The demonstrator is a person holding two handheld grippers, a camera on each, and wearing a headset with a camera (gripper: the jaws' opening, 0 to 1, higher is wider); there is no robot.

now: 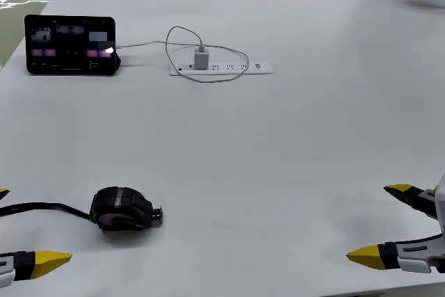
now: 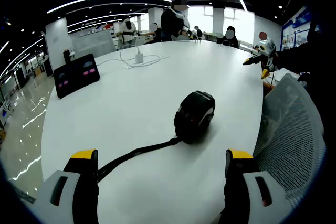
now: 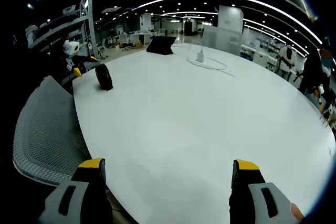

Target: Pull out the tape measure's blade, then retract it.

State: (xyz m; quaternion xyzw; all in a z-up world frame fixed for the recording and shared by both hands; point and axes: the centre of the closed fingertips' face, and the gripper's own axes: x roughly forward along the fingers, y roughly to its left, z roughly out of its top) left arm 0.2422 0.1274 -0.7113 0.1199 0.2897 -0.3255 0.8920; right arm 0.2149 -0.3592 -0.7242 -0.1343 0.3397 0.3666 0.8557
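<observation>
Tape measure point(image 1: 124, 209) lies on table point(image 1: 278, 144) just ahead of left tongs point(image 2: 161, 156), strap point(image 1: 42, 207) trailing toward them, hook point(image 1: 158, 215) facing right. Both tongs apart, empty. Right tongs point(image 1: 377, 222) well off, probably waiting to take the hook.

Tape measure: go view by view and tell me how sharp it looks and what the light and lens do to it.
Head view: the tape measure is sharp under even light, with a soft shadow on the table. Left gripper view: large and crisp, though the fisheye bows the table edge. Right gripper view: small, dark, far to the left, its details lost.
</observation>
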